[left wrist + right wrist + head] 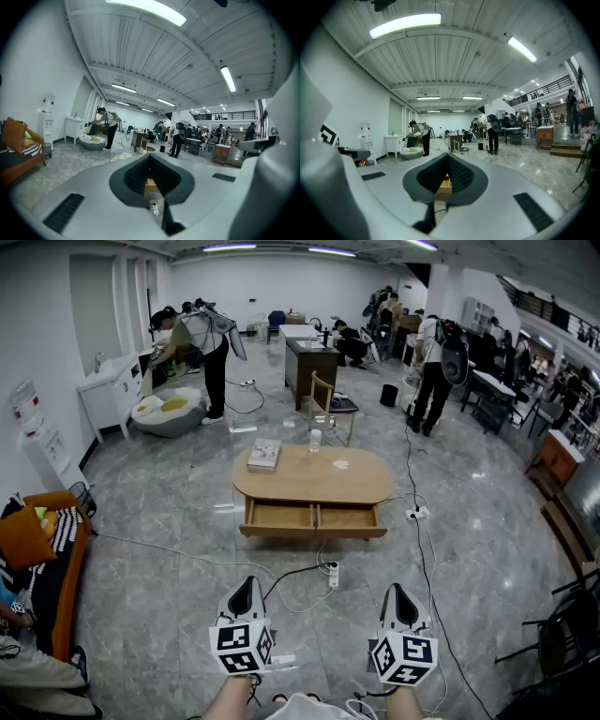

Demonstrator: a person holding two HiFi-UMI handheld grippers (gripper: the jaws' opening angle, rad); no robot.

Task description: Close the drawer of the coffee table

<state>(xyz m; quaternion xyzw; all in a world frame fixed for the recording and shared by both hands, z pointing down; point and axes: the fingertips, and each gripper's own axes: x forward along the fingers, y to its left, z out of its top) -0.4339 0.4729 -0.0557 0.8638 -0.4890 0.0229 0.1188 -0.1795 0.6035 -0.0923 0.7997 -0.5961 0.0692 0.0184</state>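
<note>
The drawer point(314, 518) stands pulled out from the near long edge of the desk point(356, 486), well apart from both claws. The left claw point(247, 589) and the right claw point(398, 592) each have their jaws pressed together on nothing, held low over the floor. A power strip point(333, 575) and its cable point(291, 570) lie on the floor between the person and the desk, so a step forward could catch them. From this far I cannot tell whether this is one wide drawer with a divider or two side by side. If it is one, a push near one end would likely jam it crooked. A hard shove might slide the desk or tip the bottle point(316, 441) at its far edge, and narrow closed tips may skid off the drawer front.
</note>
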